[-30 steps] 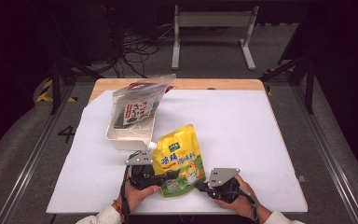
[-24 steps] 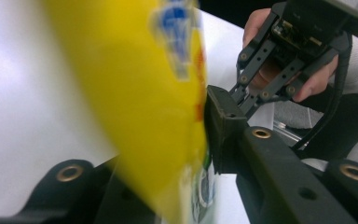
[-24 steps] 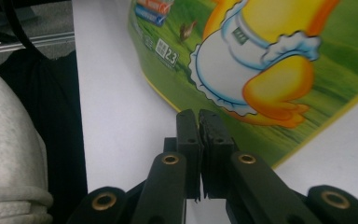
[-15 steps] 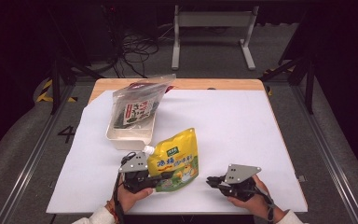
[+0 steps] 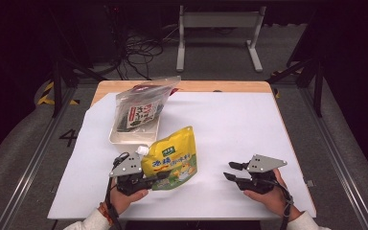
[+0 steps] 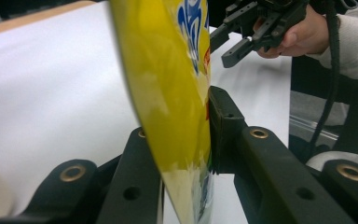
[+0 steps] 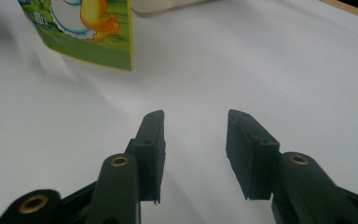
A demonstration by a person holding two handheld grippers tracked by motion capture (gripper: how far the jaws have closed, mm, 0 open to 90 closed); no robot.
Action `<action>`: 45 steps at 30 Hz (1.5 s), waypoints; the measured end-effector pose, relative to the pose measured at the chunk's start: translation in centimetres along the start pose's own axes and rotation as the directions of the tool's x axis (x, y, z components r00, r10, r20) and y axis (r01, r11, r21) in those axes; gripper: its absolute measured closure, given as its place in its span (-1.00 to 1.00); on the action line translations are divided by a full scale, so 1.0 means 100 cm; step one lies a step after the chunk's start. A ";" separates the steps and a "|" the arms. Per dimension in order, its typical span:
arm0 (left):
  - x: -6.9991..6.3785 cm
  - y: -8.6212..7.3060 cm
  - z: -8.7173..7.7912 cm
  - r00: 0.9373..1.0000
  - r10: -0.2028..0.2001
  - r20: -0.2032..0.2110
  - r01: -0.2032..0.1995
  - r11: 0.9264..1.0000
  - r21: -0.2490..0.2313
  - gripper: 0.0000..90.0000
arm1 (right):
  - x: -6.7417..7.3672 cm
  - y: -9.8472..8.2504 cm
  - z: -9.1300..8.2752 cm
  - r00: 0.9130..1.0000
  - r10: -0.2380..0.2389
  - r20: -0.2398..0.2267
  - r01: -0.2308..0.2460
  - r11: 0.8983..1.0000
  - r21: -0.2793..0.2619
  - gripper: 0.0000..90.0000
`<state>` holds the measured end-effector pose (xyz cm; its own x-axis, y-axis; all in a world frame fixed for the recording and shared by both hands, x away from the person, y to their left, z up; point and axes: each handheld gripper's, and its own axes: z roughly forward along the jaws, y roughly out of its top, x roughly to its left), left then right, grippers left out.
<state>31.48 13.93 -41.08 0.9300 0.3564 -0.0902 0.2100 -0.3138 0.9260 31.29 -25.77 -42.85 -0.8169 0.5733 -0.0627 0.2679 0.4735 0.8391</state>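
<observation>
L gripper [image 5: 159, 178] clamped on yellow pouch [image 5: 172, 154], R gripper [image 5: 234, 171] open, empty, prob just above table [image 5: 239, 120]

Both grippers are black, the left gripper [image 5: 160, 176] and the right gripper [image 5: 231, 171] each topped by a grey three-cornered plate and trailing a black cable. Their jaws are blocky black arms with flat rectangular pads, pinned by brass-coloured ringed rivets. The person wears white sleeves [image 5: 92, 222], with an orange band at the left wrist.
</observation>
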 end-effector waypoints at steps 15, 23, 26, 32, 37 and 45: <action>0.010 0.002 -0.030 0.997 0.031 -0.067 -0.033 0.999 -0.023 0.72 | -0.006 0.000 0.003 0.999 0.030 0.039 -0.030 1.000 0.003 -0.22; 0.015 0.013 -0.050 0.991 0.075 -0.110 -0.080 0.996 -0.044 0.72 | -0.004 -0.001 0.004 0.999 0.026 0.021 -0.026 1.000 0.012 -0.24; 0.016 0.022 -0.063 0.985 0.104 -0.136 -0.113 0.992 -0.061 0.72 | -0.002 -0.004 0.005 1.000 0.020 0.010 -0.020 1.000 0.023 -0.25; 0.029 0.031 -0.090 0.973 0.130 -0.188 -0.150 0.984 -0.096 0.72 | 0.002 -0.005 0.003 1.000 0.011 -0.011 -0.011 0.999 0.031 -0.22; 0.044 0.033 -0.105 0.965 0.133 -0.224 -0.158 0.983 -0.095 0.72 | 0.004 -0.004 0.007 1.000 0.010 -0.029 -0.008 0.999 0.038 -0.19; 0.076 0.045 -0.114 0.964 0.156 -0.214 -0.172 0.984 -0.054 0.72 | 0.005 -0.006 0.013 0.999 0.020 -0.047 -0.017 0.998 0.056 -0.20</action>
<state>36.02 25.22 -33.37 0.8651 0.4828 0.1363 0.0308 -0.3222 0.9462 31.40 -24.91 -44.05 -0.8344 0.5508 -0.0209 0.3102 0.5004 0.8083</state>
